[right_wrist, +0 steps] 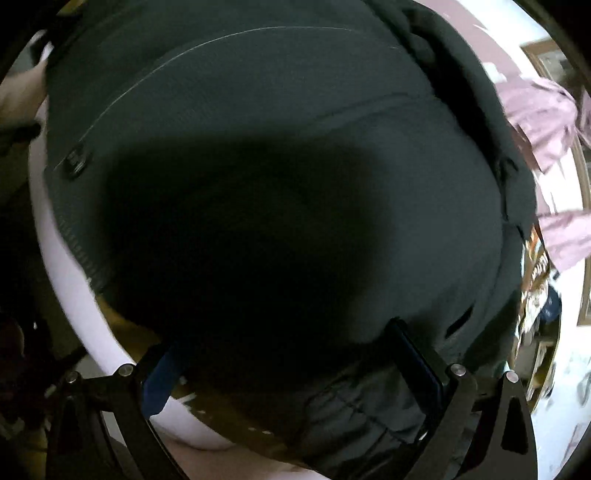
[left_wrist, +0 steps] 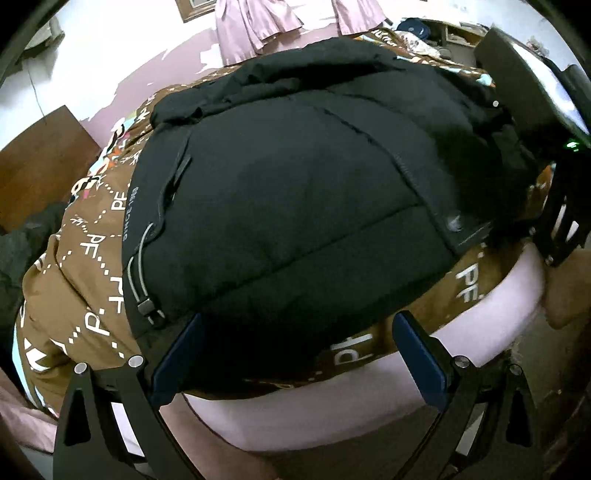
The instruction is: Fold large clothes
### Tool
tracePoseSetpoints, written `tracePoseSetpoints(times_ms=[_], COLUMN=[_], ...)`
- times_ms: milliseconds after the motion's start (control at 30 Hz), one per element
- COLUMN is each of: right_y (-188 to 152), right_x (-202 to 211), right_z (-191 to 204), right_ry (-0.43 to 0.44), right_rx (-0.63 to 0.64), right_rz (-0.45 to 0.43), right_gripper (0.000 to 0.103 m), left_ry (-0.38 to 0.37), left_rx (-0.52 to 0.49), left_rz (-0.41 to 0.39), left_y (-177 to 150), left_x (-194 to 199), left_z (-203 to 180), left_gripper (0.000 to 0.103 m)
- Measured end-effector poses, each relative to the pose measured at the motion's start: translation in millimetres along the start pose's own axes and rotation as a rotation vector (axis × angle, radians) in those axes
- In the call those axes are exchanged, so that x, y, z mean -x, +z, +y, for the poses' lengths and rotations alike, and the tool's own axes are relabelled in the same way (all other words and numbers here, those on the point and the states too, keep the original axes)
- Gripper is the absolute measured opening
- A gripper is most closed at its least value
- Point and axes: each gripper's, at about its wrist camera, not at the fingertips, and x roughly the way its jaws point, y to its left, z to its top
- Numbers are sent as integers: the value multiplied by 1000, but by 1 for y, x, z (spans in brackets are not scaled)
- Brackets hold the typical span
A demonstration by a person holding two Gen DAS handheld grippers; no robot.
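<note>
A black puffer jacket point(left_wrist: 295, 177) lies folded on a bed with a brown patterned cover point(left_wrist: 92, 258). My left gripper point(left_wrist: 299, 350) is open at the jacket's near hem, its blue-padded fingers point(left_wrist: 177, 362) spread either side of the fabric, gripping nothing. The right gripper shows in the left wrist view point(left_wrist: 546, 122) at the jacket's far right side. In the right wrist view the jacket point(right_wrist: 258, 147) fills the frame. My right gripper point(right_wrist: 288, 365) is open, its fingers point(right_wrist: 417, 365) wide apart over the dark fabric.
The pink mattress edge point(left_wrist: 498, 302) runs along the bed's near side. Pink curtains point(left_wrist: 258, 26) hang at the back wall. A wooden cabinet point(left_wrist: 40, 155) stands left of the bed. Clutter lies at the bed's far right point(left_wrist: 417, 33).
</note>
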Motion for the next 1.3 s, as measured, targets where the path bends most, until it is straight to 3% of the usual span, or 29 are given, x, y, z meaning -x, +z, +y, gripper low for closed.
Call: tracePoseSetpoints(times_ms=[167, 367, 567, 700, 933, 1100, 1300], right_y=[-3, 3, 16, 18, 23, 24, 23], right_x=[16, 34, 44, 59, 76, 85, 85], right_z=[-20, -48, -77, -81, -97, -99, -104], right_ry=[-4, 9, 74, 106, 150, 154, 162], right_rx=[-53, -127, -232, -297, -407, -436, -457], right_rz=[-73, -119, -147, -195, -240, -267, -283], right_gripper=[103, 103, 103, 103, 103, 103, 103], left_ry=[-18, -29, 45, 132, 287, 243, 307], left_rx=[26, -27, -91, -143, -276, -330, -293], left_rz=[2, -8, -12, -33, -135, -157, -146], left_y=[-3, -9, -11, -11, -14, -21, -6], left_x=[-3, -2, -14, -20, -18, -15, -30], left_z=[5, -5, -13, -22, -32, -44, -35], left_gripper=[99, 99, 99, 99, 99, 99, 99])
